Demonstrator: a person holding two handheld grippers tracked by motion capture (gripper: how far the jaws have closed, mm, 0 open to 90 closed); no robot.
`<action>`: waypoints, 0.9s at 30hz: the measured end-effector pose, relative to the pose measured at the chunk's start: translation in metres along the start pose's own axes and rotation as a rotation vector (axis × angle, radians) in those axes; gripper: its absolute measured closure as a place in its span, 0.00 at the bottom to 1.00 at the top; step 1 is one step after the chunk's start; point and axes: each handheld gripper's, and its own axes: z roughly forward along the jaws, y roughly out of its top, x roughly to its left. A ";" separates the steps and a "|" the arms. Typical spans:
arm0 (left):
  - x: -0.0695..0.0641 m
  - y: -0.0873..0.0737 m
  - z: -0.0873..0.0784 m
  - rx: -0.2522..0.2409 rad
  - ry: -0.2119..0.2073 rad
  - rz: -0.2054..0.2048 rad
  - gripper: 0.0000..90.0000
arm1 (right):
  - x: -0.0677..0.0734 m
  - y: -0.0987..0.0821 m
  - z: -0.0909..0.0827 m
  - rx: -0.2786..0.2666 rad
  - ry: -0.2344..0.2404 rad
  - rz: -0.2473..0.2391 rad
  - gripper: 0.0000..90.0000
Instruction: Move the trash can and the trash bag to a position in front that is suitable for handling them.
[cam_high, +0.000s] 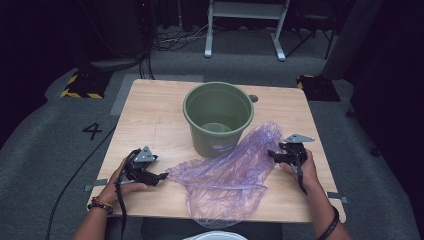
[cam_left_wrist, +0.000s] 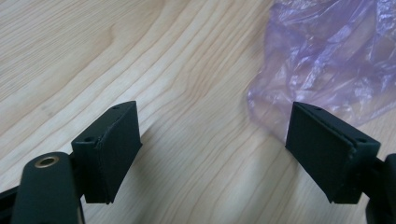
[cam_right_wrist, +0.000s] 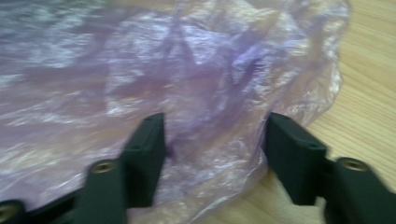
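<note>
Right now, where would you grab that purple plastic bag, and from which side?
Probably the crumpled edge of the purple plastic bag nearest each hand-held gripper, coming in low from the sides. It lies limp and flat on the table, so only raised folds offer a pinch. The right hand-held gripper already straddles a fold; the left hand-held gripper stands open beside the bag's corner.

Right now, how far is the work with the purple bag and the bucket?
Done: nothing visible; the green bucket has no liner. In hand: the purple bag lies on the table; left gripper open beside it, right gripper open over its edge. Left: gripping, then probably lining the bucket.
</note>
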 end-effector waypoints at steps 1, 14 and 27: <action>0.002 -0.002 -0.002 0.001 0.007 -0.003 0.19 | 0.001 0.000 -0.001 -0.002 0.012 -0.006 0.56; 0.012 -0.008 -0.009 -0.016 0.086 -0.110 0.19 | 0.004 -0.003 -0.005 -0.023 0.061 -0.037 0.96; 0.008 0.010 0.011 0.008 0.120 -0.120 0.14 | 0.011 0.008 -0.024 -0.188 0.080 -0.047 0.99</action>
